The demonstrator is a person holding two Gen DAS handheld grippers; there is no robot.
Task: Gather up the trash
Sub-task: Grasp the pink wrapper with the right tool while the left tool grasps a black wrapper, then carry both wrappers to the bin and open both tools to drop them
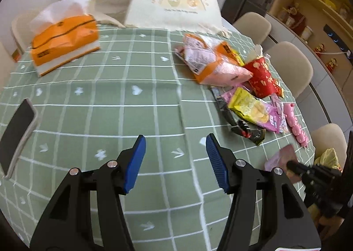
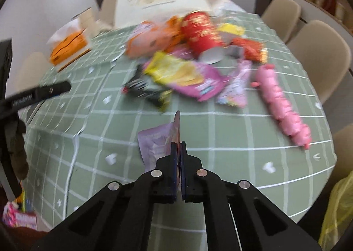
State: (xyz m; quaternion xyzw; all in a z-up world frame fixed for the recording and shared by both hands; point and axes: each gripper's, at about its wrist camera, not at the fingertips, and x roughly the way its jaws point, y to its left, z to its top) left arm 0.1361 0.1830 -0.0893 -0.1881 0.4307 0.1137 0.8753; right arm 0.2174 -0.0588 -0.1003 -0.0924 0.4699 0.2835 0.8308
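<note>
My left gripper hangs open over bare green checked tablecloth, nothing between its blue pads. My right gripper is shut on a pale purple wrapper, which stands up between the jaws near the table's front edge. The same wrapper and the right gripper show at the lower right of the left wrist view. Beyond lies a trash pile: a yellow and pink chip bag, a red paper cup on its side, a black wrapper, a pink strip of packets and an orange and pink bag.
An orange tissue pack sits at the far left and a phone at the left edge. A cream food cover stands at the back. Beige chairs line the right side. A yellow bag hangs below the table's right edge.
</note>
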